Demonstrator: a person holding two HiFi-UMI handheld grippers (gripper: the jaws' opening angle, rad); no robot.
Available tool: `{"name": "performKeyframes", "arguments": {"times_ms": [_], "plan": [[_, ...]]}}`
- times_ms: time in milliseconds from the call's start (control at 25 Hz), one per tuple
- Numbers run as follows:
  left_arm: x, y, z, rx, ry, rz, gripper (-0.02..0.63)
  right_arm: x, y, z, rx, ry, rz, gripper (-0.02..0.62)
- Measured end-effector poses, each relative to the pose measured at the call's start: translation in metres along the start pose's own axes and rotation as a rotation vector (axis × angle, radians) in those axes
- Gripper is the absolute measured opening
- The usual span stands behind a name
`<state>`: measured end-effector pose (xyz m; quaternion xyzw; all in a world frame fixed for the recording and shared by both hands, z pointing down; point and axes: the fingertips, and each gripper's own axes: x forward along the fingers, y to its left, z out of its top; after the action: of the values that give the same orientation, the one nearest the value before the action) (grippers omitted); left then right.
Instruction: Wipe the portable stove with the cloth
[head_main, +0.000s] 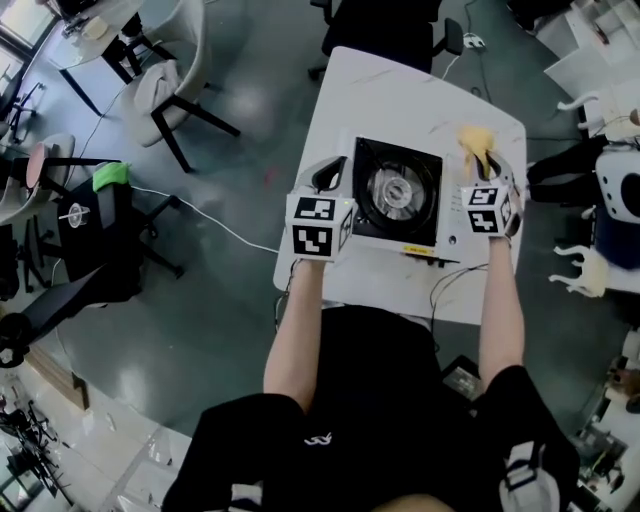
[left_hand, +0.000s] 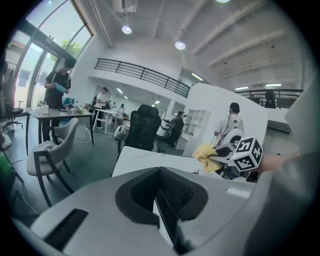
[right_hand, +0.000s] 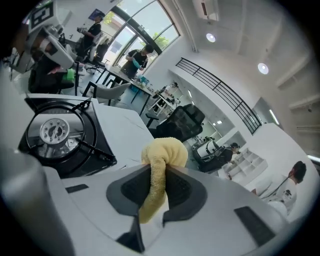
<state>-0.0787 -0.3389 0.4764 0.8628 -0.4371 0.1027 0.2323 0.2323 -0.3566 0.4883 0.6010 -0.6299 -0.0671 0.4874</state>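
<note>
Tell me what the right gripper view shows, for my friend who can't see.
The right gripper is shut on a yellow cloth, which bunches up above the jaws. At the picture's left a black stove sits on a white table in a bright office.

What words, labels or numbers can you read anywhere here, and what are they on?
No text is readable.
Yellow strip on the portable stove front edge: too small to read.
Marker cube: black square patterns only, no letters.
White mark on the person's shirt: too small to read.

Cloth (head_main: 476, 140) — partly under right gripper (head_main: 487, 163)
</note>
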Motion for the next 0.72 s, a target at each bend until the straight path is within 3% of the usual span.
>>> {"name": "performKeyframes", "arguments": {"times_ms": [280, 440, 720], "plan": [[-0.001, -0.048, -0.001, 0.046, 0.019, 0.006, 0.000, 0.023, 0.014, -0.012, -0.154, -0.074, 0.157, 0.049], [-0.007, -0.078, -0.011, 0.058, 0.039, 0.011, 0.000, 0.025, 0.036, -0.027, -0.146, -0.111, 0.299, 0.048], [-0.017, -0.113, -0.041, 0.050, 0.073, 0.037, 0.000, 0.017, 0.053, -0.030, -0.058, -0.155, 0.453, 0.040]]}}
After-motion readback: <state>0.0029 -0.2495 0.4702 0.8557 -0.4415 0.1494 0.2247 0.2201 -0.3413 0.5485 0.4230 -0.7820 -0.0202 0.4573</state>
